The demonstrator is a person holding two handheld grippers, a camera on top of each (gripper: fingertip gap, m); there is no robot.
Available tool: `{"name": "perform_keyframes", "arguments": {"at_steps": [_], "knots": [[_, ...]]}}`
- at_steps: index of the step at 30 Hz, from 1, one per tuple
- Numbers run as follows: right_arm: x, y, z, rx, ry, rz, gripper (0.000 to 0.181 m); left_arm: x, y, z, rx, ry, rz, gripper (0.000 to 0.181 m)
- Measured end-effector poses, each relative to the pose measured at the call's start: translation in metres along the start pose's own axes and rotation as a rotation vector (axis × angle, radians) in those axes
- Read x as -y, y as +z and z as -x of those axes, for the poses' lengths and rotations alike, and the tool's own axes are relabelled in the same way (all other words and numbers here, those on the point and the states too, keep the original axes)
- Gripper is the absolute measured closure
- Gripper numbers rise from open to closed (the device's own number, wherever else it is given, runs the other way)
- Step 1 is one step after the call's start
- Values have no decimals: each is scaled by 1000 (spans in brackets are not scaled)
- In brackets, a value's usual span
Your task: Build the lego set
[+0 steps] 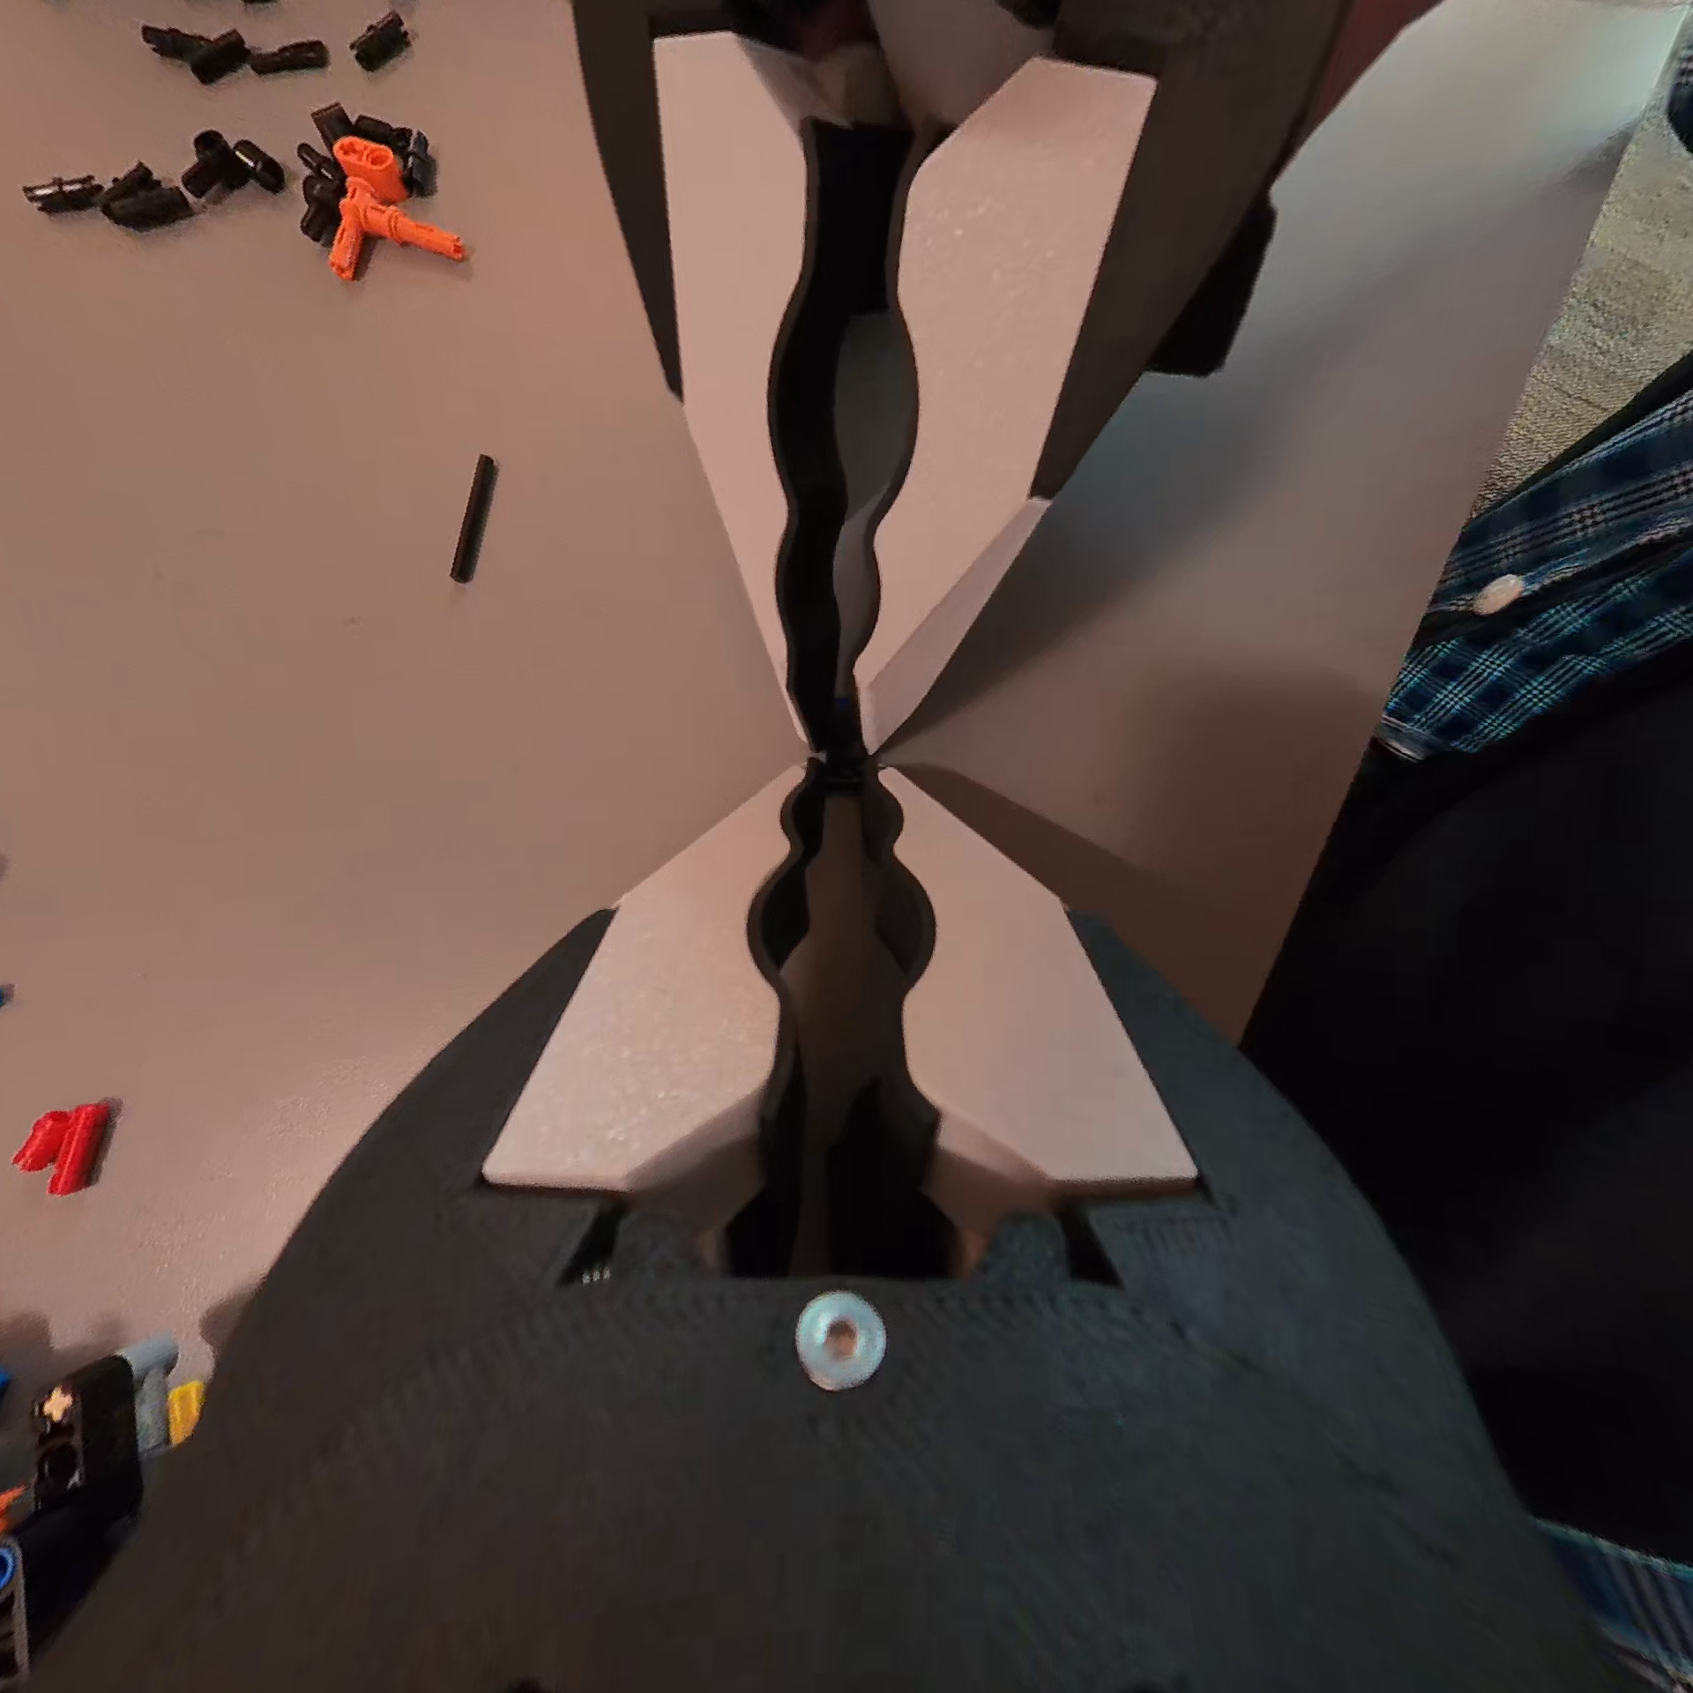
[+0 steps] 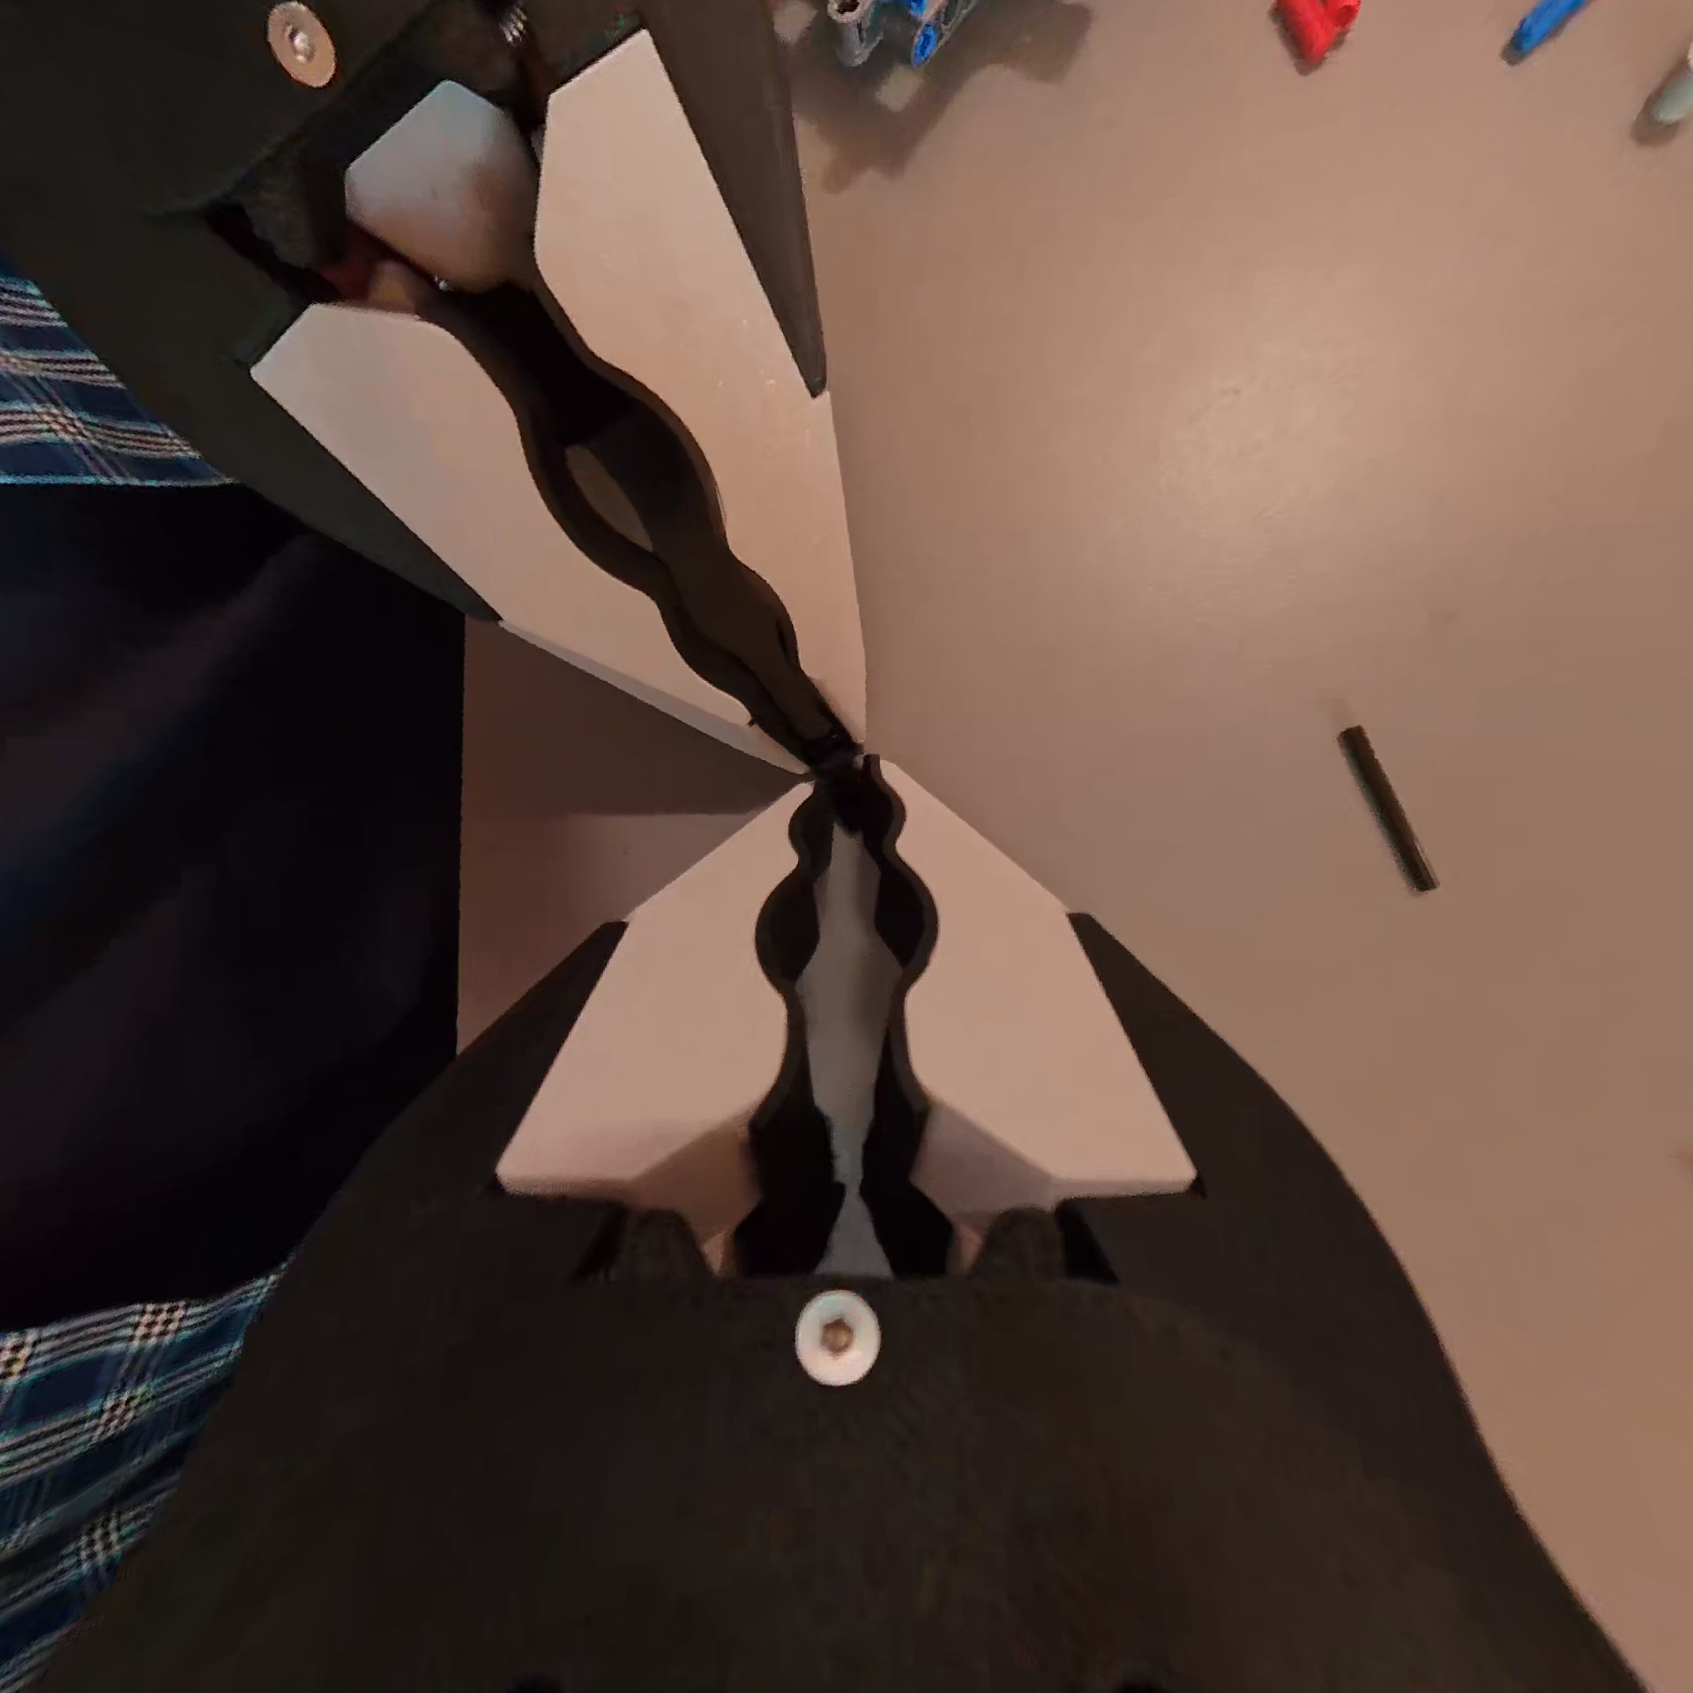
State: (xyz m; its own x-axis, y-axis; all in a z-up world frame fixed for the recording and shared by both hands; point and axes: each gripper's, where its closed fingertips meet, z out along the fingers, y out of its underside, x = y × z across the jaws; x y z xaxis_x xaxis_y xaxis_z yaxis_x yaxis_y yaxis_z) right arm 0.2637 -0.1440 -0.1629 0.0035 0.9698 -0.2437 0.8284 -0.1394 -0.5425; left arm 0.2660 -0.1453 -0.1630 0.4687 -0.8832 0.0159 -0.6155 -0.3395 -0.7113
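Note:
My two grippers meet tip to tip above the tan table [image 1: 275, 733]. In the left wrist view my left gripper [image 1: 838, 797] comes up from below, and my right gripper [image 1: 829, 724] comes down from above. Both are shut, and a small black lego piece [image 1: 841, 768] is pinched where the tips meet. A speck of blue shows beside it. In the right wrist view my right gripper [image 2: 852, 802] is at the bottom and my left gripper [image 2: 811, 724] enters from the upper left. The same black piece [image 2: 838, 756] sits between them, mostly hidden by the pads.
A black axle [image 1: 473, 518] lies loose on the table and also shows in the right wrist view [image 2: 1388, 808]. Orange pieces [image 1: 371, 197] lie among black connectors [image 1: 229, 165], with a red piece [image 1: 69, 1147] and a partial assembly [image 1: 92, 1429] nearer. A person's plaid shirt [image 1: 1557, 586] is past the table edge. The tips of both grippers are at nearly the same place.

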Motion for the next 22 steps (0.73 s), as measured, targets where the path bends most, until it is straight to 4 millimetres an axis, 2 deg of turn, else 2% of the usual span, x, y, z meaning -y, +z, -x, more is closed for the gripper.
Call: {"name": "perform_keyframes", "arguments": {"at_steps": [8, 15, 19, 22], "knots": [[0, 0, 0, -4, -33, -5, 177, 0, 0, 0, -2, 11, -1, 173], [2, -3, -2, 6, -99, -25, 166, 2, -1, 4, -36, -60, -8, 173], [15, -27, -3, -20, -126, -169, 160, 24, -17, 7, -141, -229, -138, 173], [28, -52, -2, -147, -238, -277, 162, 45, -33, 9, -280, -391, -259, 173]]}}
